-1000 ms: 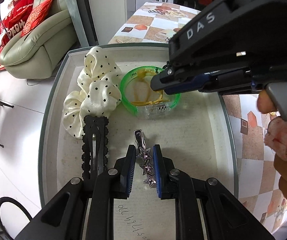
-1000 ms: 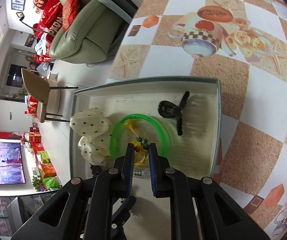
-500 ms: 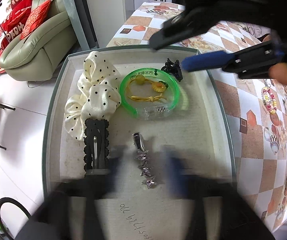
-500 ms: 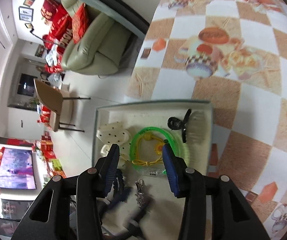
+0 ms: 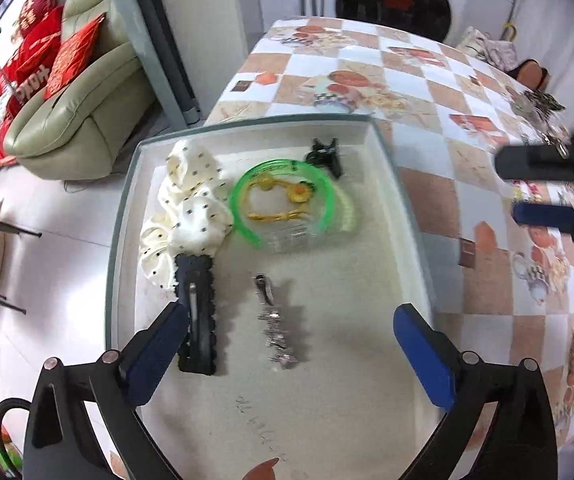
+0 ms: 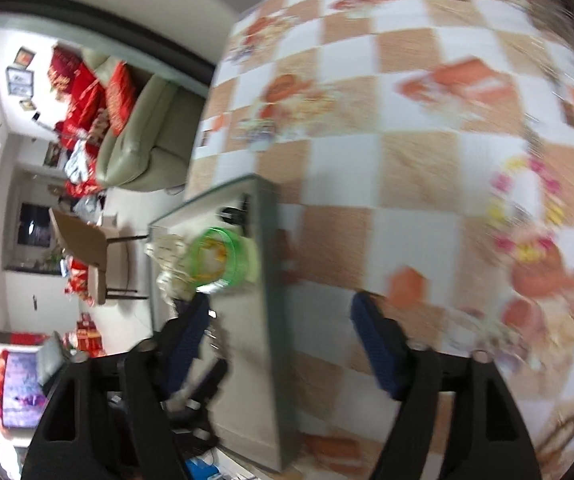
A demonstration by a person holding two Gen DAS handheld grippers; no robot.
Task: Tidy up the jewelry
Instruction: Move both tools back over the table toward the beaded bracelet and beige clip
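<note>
Left gripper [image 5: 291, 344]: spread wide, empty, above tray [image 5: 403, 200].
Right gripper [image 6: 279, 344]: spread, empty.
Star clip [image 5: 273, 324]: light, stiff, likely slippery; pinch its long sides.
Scrunchie [image 5: 183, 216]: soft, at 11 o'clock.

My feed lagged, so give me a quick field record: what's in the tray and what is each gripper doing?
tray: on checkered table
contents: dotted scrunchie, green bangle ringing a yellow hair tie, black claw clip, black snap clip, silver star clip
left gripper: open, empty, above tray
right gripper: open, empty, over table beside tray
</note>
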